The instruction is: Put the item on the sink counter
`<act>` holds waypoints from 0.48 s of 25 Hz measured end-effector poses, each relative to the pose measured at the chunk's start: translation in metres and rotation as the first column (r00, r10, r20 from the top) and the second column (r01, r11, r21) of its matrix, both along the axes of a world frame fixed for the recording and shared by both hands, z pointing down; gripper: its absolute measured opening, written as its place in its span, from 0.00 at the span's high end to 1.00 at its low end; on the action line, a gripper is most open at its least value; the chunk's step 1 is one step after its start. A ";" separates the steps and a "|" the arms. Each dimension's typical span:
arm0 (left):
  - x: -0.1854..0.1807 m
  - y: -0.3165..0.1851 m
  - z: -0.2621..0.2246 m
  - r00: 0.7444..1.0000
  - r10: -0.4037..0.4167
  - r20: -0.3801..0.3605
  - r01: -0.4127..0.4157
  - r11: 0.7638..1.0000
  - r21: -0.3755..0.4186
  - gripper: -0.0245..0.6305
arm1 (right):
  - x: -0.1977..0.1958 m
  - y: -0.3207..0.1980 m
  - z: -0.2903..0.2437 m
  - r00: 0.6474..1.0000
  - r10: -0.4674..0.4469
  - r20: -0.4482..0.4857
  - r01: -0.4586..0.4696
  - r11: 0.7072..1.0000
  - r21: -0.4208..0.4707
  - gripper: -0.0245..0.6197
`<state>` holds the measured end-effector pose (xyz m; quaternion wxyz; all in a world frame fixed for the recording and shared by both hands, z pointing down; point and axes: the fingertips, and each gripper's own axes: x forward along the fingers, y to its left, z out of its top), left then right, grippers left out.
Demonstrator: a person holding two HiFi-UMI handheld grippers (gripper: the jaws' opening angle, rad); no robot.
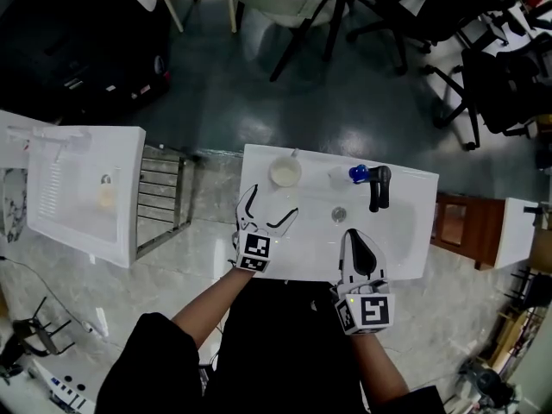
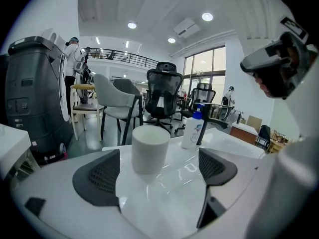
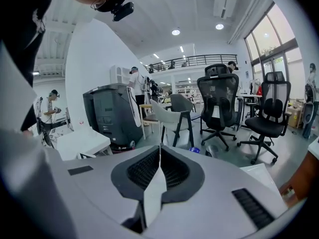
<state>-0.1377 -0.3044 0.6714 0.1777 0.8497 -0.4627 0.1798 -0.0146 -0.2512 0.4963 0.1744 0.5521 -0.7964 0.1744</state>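
A white cup (image 1: pixel 285 172) stands upright on the white sink counter (image 1: pixel 259 164), at its back left. In the left gripper view the cup (image 2: pixel 149 149) rests on the counter just ahead of the jaws, apart from both pads. My left gripper (image 1: pixel 267 210) is open, a short way in front of the cup, empty. My right gripper (image 1: pixel 361 251) is shut with nothing between its jaws, over the front edge of the basin. In the right gripper view the right gripper (image 3: pixel 159 168) shows its two black pads pressed together.
A blue-capped soap bottle (image 1: pixel 348 175) and a black tap (image 1: pixel 379 187) stand at the back of the sink; the drain (image 1: pixel 339 215) is mid-basin. A second white sink (image 1: pixel 84 188) and a metal rack (image 1: pixel 162 198) lie to the left. Chairs (image 1: pixel 293 7) stand beyond.
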 end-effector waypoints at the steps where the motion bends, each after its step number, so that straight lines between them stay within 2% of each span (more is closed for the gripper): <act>1: 0.001 0.007 -0.005 1.000 0.003 -0.013 -0.004 1.000 -0.009 0.23 | 0.001 0.001 -0.002 1.000 -0.004 -0.005 0.004 1.000 0.002 0.91; 4: 0.005 0.024 -0.026 0.998 0.011 -0.058 -0.011 1.000 -0.009 0.23 | 0.008 0.006 -0.011 1.000 0.023 -0.010 -0.023 1.000 0.009 0.91; 8: 0.018 0.037 -0.068 0.993 0.010 -0.120 -0.006 0.999 0.040 0.23 | 0.019 0.017 -0.012 0.999 0.030 -0.021 -0.030 1.000 0.008 0.91; 12: 0.035 0.055 -0.103 0.994 0.029 -0.107 -0.022 0.998 0.062 0.23 | 0.032 0.035 -0.020 1.000 0.019 -0.012 -0.018 1.000 0.017 0.91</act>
